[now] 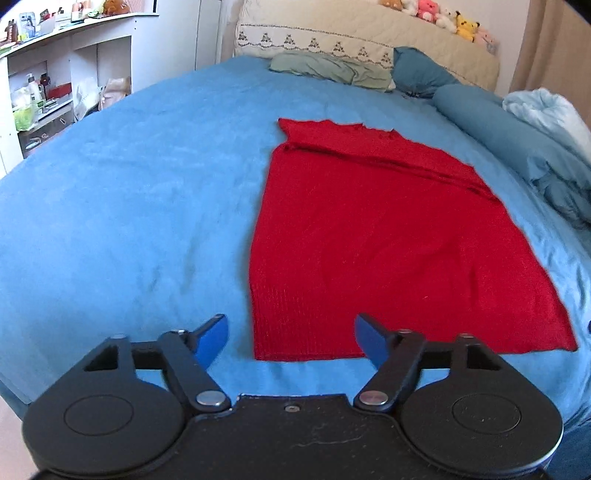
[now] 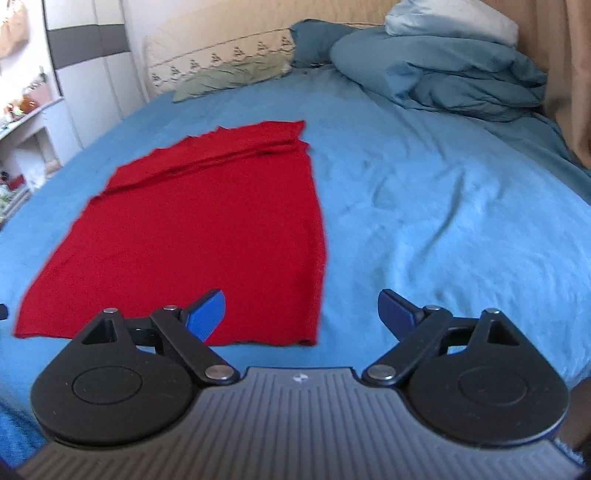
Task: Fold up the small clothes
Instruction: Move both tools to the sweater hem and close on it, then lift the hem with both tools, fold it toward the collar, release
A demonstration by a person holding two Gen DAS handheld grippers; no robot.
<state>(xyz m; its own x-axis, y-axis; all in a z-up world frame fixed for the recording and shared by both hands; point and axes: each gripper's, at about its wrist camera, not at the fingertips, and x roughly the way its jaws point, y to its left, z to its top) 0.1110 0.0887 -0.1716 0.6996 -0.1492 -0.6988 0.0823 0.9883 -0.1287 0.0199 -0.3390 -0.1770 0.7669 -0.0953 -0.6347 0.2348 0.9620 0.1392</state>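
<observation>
A red knit garment (image 1: 384, 240) lies flat on the blue bed sheet (image 1: 129, 206), its sides folded in so it forms a long panel with the hem nearest me. My left gripper (image 1: 291, 339) is open and empty, just above the hem's left corner. The garment also shows in the right wrist view (image 2: 207, 229). My right gripper (image 2: 301, 314) is open and empty, over the hem's right corner.
A green pillow (image 1: 328, 68) and a beige quilted headboard (image 1: 369, 33) stand at the far end. A rolled teal duvet (image 2: 454, 70) lies at the right. White shelves (image 1: 44, 81) with clutter stand left of the bed.
</observation>
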